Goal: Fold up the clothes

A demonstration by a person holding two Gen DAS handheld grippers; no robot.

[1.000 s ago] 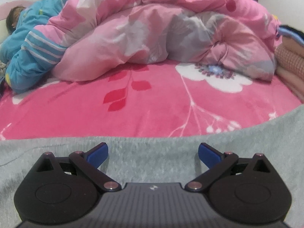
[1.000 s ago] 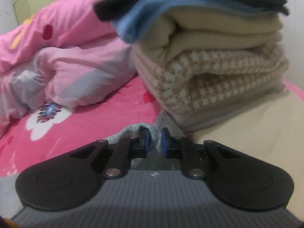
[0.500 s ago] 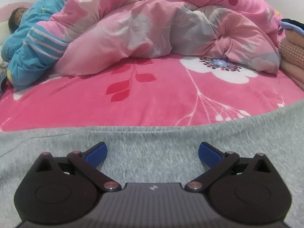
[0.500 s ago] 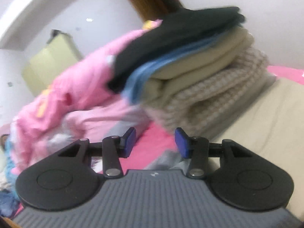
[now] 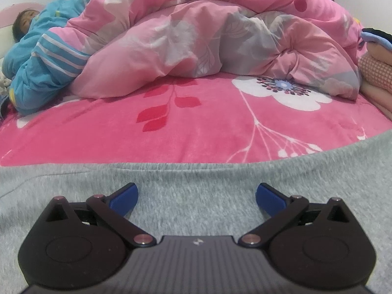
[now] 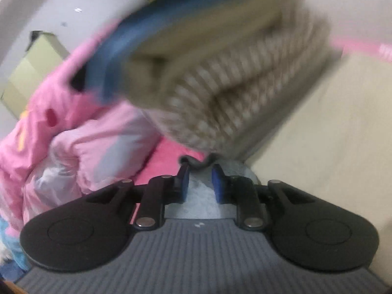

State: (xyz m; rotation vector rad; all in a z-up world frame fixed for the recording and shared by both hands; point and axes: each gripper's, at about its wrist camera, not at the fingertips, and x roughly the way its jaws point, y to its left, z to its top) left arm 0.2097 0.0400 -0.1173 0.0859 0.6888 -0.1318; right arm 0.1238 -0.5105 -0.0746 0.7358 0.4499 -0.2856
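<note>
The soft grey knit garment (image 5: 196,196) lies flat on the bed's bright pink floral blanket (image 5: 196,127). Over the garment, the left gripper (image 5: 196,197) has its blue-tipped fingers (image 5: 123,198) spread wide. The right gripper (image 6: 200,183) has its fingers narrowly parted around a grey fold (image 6: 201,191), below the blurred stack of folded clothes (image 6: 220,78).
</note>
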